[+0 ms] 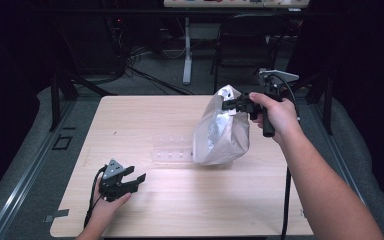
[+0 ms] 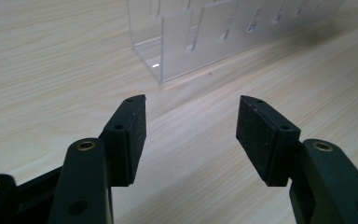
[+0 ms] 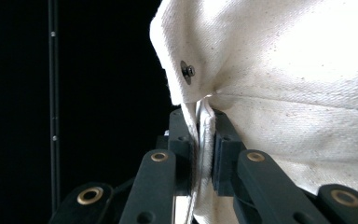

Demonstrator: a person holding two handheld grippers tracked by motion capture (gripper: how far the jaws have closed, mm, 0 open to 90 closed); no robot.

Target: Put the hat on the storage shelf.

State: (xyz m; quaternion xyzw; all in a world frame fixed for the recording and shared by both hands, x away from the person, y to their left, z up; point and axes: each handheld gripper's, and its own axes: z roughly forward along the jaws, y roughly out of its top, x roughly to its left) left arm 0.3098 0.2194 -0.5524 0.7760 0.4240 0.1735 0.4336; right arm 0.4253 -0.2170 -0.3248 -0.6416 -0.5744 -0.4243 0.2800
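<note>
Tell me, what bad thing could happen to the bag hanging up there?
The right gripper pinches just a thin fold at the top edge of the bag, so the cloth might slip out. The bag hangs right beside the clear plastic rack and could bump it. The left gripper is open and too far off to help.

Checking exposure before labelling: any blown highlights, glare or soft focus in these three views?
High view: bag lining glares silver, room behind dark. Right gripper view: bag cloth nearly blown white against black background, right gripper sharp. Left gripper view: clear rack slightly soft with a small glint, left gripper crisp.
</note>
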